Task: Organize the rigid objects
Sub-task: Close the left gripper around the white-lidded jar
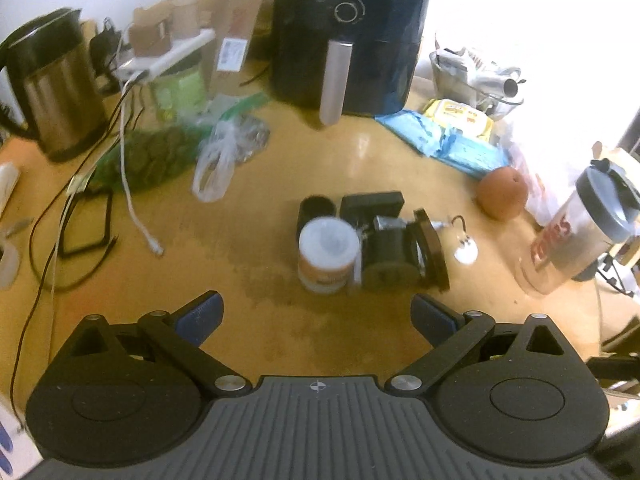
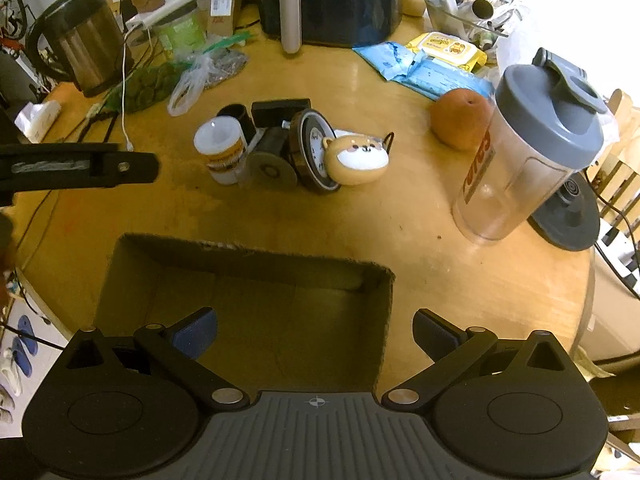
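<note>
The rigid objects, among them a white bottle [image 1: 328, 254] and a tape roll [image 2: 314, 150], were gathered mid-counter [image 1: 360, 152]. An empty cardboard box [image 2: 248, 256] was placed below the right gripper [image 2: 315, 330], probably for collecting. The left gripper [image 1: 317, 314] was aimed at the cluster. Both jaws were spread wide, holding nothing.

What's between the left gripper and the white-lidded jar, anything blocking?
Nothing visible. The left gripper is open, with only bare table between it and the white-lidded jar. The jar stands at the near left of the cluster, beside the black spool on its right.
</note>
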Motion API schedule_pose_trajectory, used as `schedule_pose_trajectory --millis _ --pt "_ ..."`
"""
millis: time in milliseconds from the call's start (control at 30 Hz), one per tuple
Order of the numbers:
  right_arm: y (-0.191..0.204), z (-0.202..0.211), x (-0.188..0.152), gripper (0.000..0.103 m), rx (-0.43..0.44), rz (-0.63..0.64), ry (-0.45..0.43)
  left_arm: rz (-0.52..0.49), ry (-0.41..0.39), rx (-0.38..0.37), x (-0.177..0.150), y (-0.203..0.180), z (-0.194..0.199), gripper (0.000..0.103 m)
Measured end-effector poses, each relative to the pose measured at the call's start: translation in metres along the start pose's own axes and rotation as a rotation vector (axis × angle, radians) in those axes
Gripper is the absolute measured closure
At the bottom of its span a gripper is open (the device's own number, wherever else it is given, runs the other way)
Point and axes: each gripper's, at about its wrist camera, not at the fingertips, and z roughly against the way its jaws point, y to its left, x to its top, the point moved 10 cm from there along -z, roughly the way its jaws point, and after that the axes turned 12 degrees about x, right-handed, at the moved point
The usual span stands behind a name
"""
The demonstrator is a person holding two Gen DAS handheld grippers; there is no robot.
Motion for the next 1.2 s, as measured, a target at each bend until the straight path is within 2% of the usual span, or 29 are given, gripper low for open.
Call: schedule_pose_trajectory --millis 100,133,200,367,567,600,633,700,767,833,933,1200 --pt "-0.001 0.000 0.006 0.000 0.009 -0.018 -0.005 -0.020 -0.013 -0.002 0.009 -0.004 -0.015 0.001" --pt "-0.001 -0.001 0.007 0.000 0.010 -0.023 -0.004 -0.027 -0.016 0.000 0.012 -0.005 -0.020 0.004" --pt "-0.003 -0.002 0.008 0.000 0.013 -0.038 -0.003 -0.045 -0.018 -0.002 0.016 -0.008 -0.029 0.017" --pt "-0.006 -0.004 0.008 0.000 0.026 -0.093 -0.001 -0.076 -0.001 -0.004 0.022 -0.014 -0.054 0.018" --pt "-0.010 -0.001 0.006 0.000 0.019 -0.151 -0.008 -0.120 0.017 -0.020 0.027 -0.024 -0.078 0.024" --pt "-0.012 0.000 0.005 0.000 0.014 -0.164 -0.010 -0.125 0.025 -0.018 0.026 -0.025 -0.082 0.026" --pt "-0.014 0.001 0.005 0.000 0.009 -0.177 -0.011 -0.131 0.038 -0.018 0.026 -0.026 -0.087 0.034" --pt "-0.018 0.002 0.003 0.000 0.001 -0.204 -0.013 -0.142 0.056 -0.034 0.025 -0.028 -0.093 0.040" --pt "-0.020 0.004 0.002 0.000 -0.003 -0.229 -0.020 -0.158 0.063 -0.039 0.024 -0.031 -0.098 0.042" --pt "-0.022 0.005 0.001 0.000 -0.005 -0.245 -0.026 -0.178 0.058 -0.050 0.023 -0.035 -0.100 0.049" --pt "-0.023 0.007 0.000 0.000 -0.013 -0.260 -0.032 -0.224 0.042 -0.029 0.023 -0.038 -0.101 0.050" --pt "-0.024 0.011 -0.002 0.000 -0.004 -0.297 -0.057 -0.217 0.037 -0.045 0.023 -0.033 -0.093 0.050"
